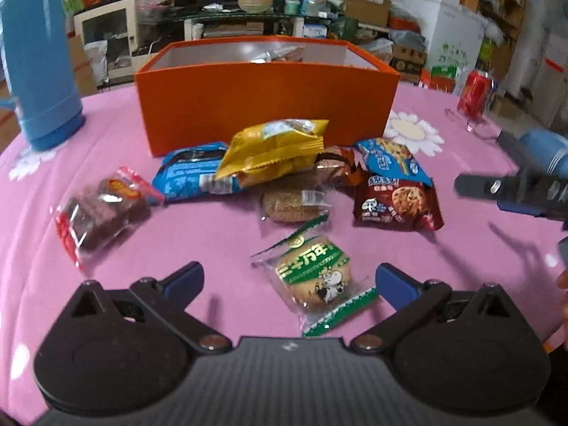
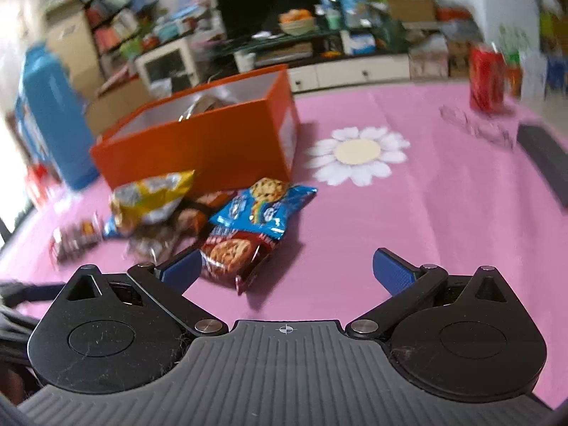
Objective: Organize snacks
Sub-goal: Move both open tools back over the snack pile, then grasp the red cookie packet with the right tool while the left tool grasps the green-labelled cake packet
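Several snack packets lie on the pink tablecloth before an orange box [image 1: 266,106]: a yellow bag [image 1: 269,149], a blue packet [image 1: 191,177], a red-wrapped brown cake [image 1: 103,209], a clear-wrapped round biscuit [image 1: 293,204], a brown cookie packet [image 1: 397,204], a blue cookie packet [image 1: 390,158]. My left gripper [image 1: 289,280] is open, with a green biscuit packet [image 1: 312,280] lying between its fingers. My right gripper [image 2: 287,268] is open and empty; its left finger is beside the brown cookie packet [image 2: 230,255]. The box [image 2: 198,142] holds some packets.
A blue thermos [image 1: 39,56] stands at the left of the table. A red can [image 1: 474,94] stands at the far right, with glasses [image 1: 468,120] before it. A dark flat object [image 2: 546,163] lies at the right edge. Furniture and shelves fill the room behind.
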Motion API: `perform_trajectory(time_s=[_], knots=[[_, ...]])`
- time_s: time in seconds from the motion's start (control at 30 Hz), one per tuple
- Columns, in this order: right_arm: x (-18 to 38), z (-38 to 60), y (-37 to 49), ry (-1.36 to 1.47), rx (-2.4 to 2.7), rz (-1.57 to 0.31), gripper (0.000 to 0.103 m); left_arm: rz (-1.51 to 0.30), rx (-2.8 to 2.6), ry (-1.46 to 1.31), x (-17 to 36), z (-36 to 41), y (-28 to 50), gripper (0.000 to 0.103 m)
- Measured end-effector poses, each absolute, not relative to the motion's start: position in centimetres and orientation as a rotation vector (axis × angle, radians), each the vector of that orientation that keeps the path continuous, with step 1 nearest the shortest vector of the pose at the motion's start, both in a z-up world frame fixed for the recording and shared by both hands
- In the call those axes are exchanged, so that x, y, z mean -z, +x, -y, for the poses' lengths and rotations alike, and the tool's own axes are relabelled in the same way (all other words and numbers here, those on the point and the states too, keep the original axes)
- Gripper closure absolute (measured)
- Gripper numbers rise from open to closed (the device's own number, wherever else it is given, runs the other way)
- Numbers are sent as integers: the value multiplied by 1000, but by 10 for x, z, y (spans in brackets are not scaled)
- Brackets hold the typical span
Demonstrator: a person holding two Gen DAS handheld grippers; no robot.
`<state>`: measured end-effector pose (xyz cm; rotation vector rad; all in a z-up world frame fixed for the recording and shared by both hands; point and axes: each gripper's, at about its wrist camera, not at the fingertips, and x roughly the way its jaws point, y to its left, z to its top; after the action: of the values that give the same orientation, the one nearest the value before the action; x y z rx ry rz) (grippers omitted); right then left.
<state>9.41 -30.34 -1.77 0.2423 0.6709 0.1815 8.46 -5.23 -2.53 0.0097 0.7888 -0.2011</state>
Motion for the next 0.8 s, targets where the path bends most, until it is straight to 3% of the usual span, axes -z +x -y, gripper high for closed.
perform_trajectory(time_s=[0.33, 0.5, 0.8], knots=[[26, 328, 111, 454, -182, -710, 9, -802, 285, -46, 34, 77, 95, 3], [24, 319, 111, 341, -148, -708, 9, -829, 221, 13, 41, 88, 112, 23], [26, 276, 143, 153, -136, -686, 9, -808, 164, 42, 44, 55, 104, 25]])
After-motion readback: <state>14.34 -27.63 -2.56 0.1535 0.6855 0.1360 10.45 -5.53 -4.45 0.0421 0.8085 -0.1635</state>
